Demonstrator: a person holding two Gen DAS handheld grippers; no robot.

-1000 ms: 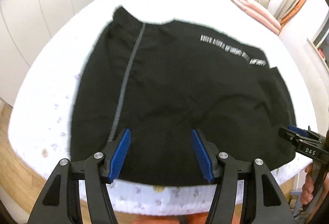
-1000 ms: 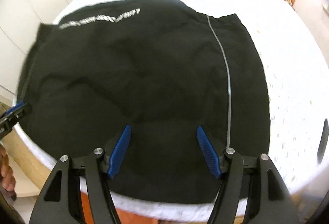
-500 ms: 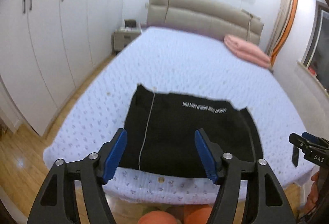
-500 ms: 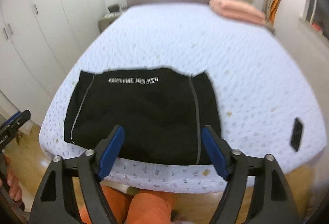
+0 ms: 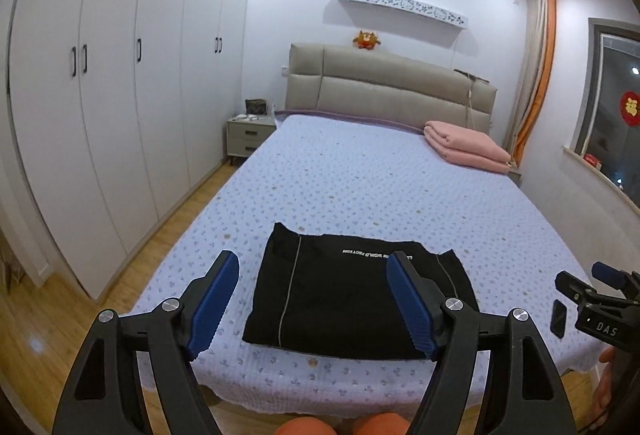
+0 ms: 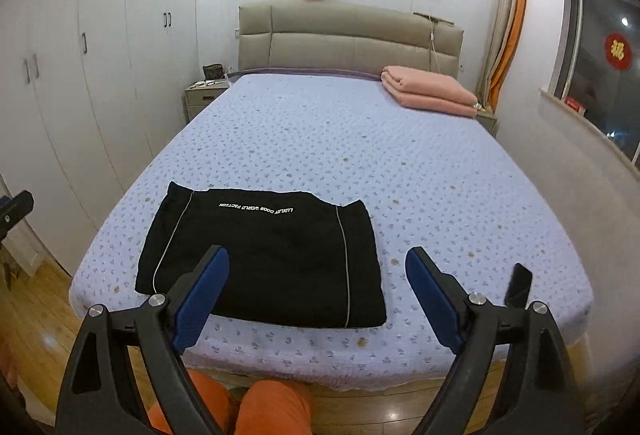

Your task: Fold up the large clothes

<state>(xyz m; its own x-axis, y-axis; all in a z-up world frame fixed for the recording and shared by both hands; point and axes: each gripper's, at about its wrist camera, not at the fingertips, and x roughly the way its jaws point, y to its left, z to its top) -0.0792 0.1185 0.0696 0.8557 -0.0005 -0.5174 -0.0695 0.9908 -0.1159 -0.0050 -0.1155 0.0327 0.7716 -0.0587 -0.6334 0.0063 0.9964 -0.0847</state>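
Note:
A black garment (image 5: 344,299) with grey side stripes and a line of white lettering lies folded into a flat rectangle at the near edge of the bed (image 5: 360,187). It also shows in the right wrist view (image 6: 264,259). My left gripper (image 5: 310,301) is open and empty, held back from the bed and well above it. My right gripper (image 6: 316,295) is open and empty too, also drawn back. The right gripper's tip shows at the right edge of the left wrist view (image 5: 596,299).
A folded pink blanket (image 5: 464,147) lies at the head of the bed by the beige headboard (image 5: 388,87). A small dark phone-like object (image 5: 558,317) lies at the bed's near right corner. White wardrobes (image 5: 100,107) line the left wall; a nightstand (image 5: 250,133) stands beyond.
Both grippers have pulled back and up from close over the garment to a distance from the bed. The garment stays flat where it was.

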